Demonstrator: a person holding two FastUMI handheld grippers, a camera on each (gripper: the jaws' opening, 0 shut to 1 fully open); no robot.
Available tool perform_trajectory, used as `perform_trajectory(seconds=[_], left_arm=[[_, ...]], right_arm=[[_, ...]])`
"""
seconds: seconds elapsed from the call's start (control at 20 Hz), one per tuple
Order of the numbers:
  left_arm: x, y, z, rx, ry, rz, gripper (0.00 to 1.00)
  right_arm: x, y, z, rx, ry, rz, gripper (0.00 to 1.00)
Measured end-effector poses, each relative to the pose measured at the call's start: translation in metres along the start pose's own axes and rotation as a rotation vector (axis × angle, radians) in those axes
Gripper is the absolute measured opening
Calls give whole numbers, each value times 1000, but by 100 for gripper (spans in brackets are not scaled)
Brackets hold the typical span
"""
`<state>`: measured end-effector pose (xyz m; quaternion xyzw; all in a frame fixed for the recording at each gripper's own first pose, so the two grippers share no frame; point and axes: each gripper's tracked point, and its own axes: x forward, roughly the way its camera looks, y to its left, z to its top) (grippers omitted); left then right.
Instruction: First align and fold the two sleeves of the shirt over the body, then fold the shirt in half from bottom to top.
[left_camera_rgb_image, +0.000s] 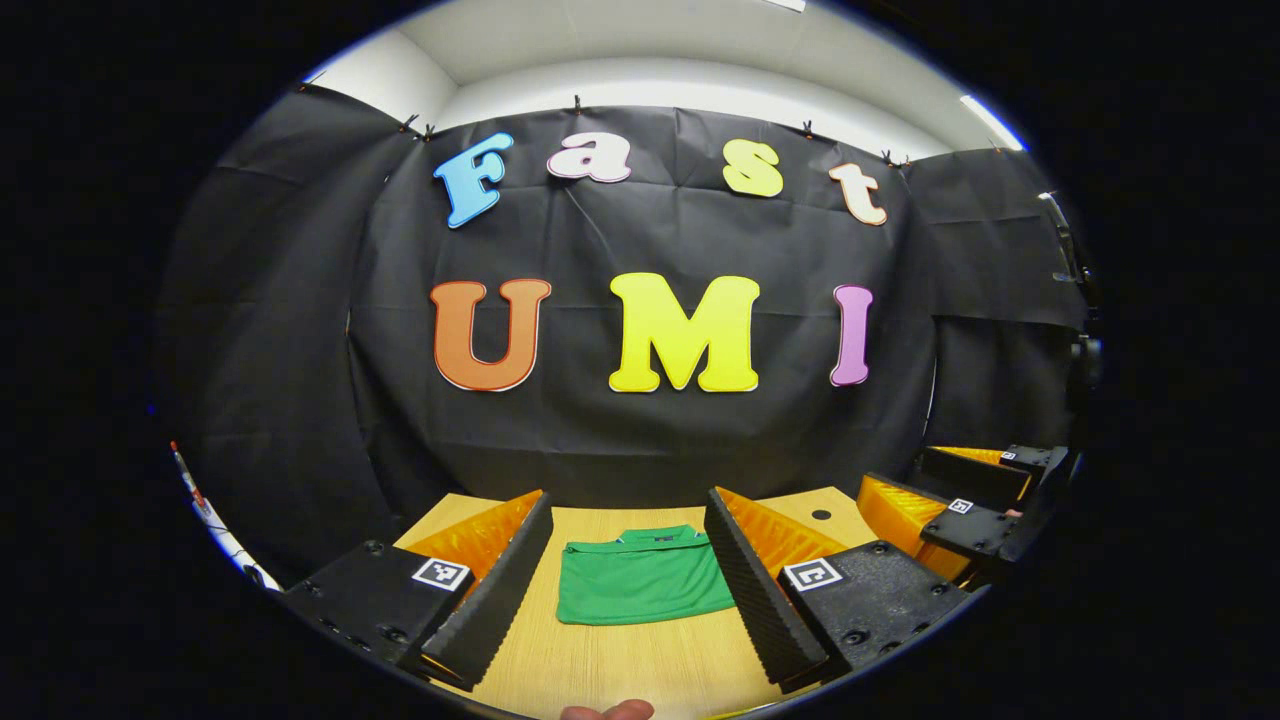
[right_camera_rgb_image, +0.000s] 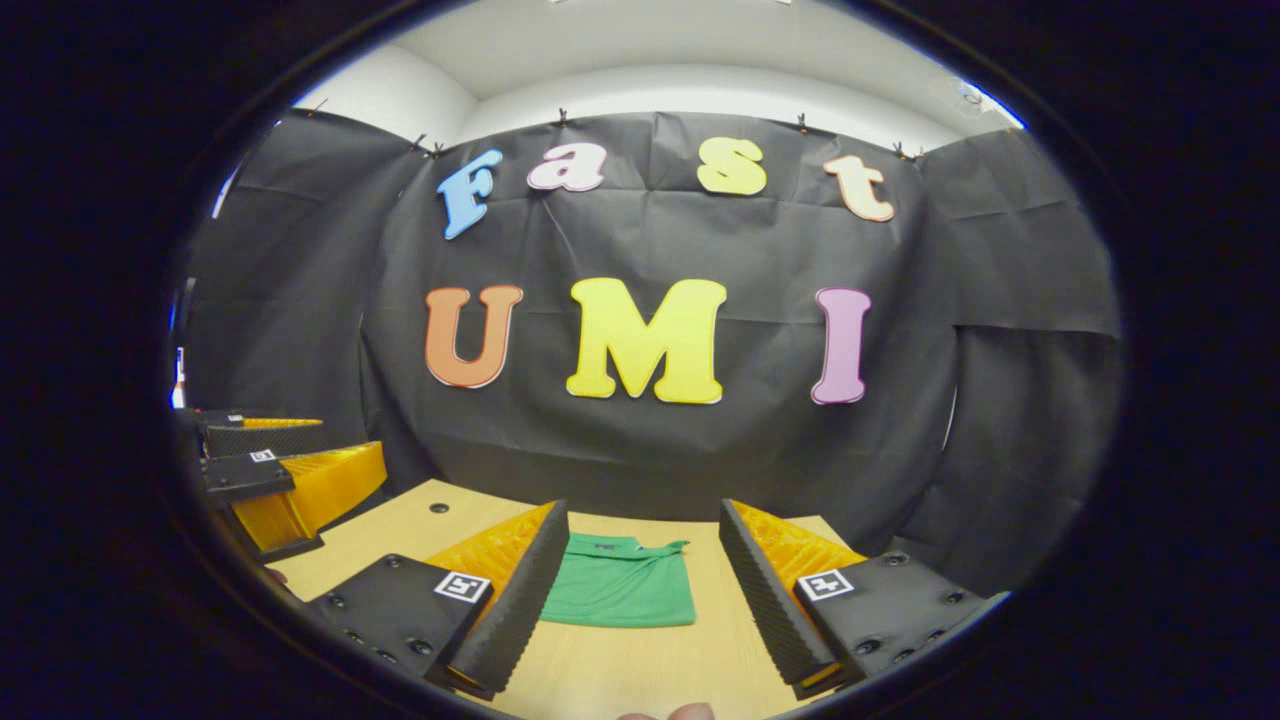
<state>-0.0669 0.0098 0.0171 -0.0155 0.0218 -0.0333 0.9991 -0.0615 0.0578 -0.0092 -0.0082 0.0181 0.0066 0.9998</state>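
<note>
The green shirt (left_camera_rgb_image: 645, 580) lay folded on the wooden counter (left_camera_rgb_image: 640, 660), low in the frame's centre. The left claw (left_camera_rgb_image: 628, 600) and right claw (right_camera_rgb_image: 635, 600) both stood apart above it, holding nothing.

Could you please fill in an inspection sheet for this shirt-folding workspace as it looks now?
Surface: light wooden table, small dark hole near its far edge.
Job's things: green collared shirt, lying as a compact rectangle, collar toward the wall, no sleeves sticking out.
Clutter: nothing seen.
Grippers: left gripper open, above the table; right gripper open, touching nothing.
Cables: nothing seen.
Surroundings: black cloth wall, white ceiling.
</note>
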Motion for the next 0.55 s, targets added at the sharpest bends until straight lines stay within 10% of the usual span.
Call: perform_trajectory(seconds=[0.55], left_arm=[[18, 3, -3, 13, 9, 16, 98]], right_arm=[[12, -6, 11, 19, -32, -20, 95]])
